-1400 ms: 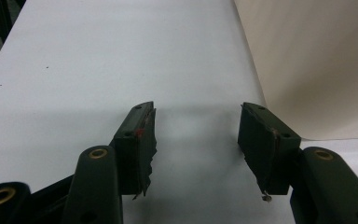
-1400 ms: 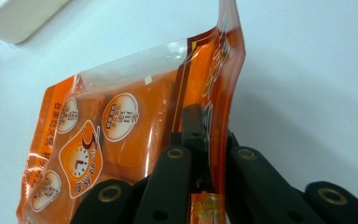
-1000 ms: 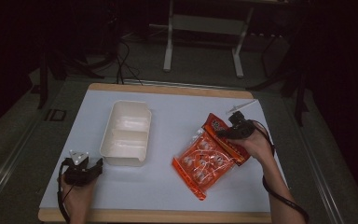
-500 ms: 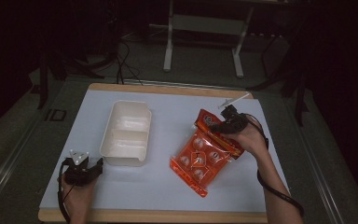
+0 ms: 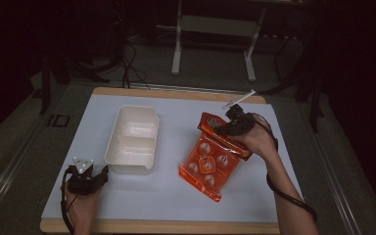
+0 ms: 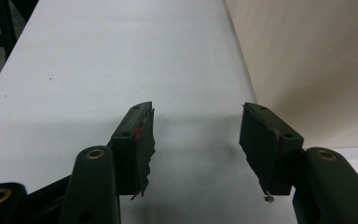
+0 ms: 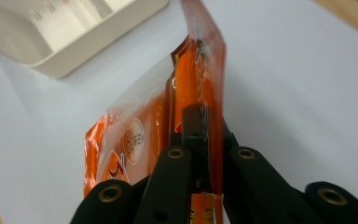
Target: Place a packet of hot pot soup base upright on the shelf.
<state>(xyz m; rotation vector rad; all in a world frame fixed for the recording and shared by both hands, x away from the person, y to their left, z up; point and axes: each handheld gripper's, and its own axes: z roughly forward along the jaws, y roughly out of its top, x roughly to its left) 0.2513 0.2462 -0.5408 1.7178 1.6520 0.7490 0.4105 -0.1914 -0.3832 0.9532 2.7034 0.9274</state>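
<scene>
orange bag [image 7: 196, 84] top edge pinched between right gripper [image 7: 200, 140] fingers [image 7: 193, 123]

A wooden-edged bench [image 5: 98, 93] carries a white mat [image 5: 176, 196]. On it, toward nine o'clock, sits a cream two-compartment tray [image 5: 132, 139]. Toward three o'clock an orange snack bag [image 5: 206, 166] touches the mat by its lower end.

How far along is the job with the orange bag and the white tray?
Done: the right claw is shut on the top edge of the orange bag. In hand: that end is raised while the lower end appears to rest on the table. Left: the white tray looks empty, so nothing has gone in. The left claw sits open beside it.
</scene>
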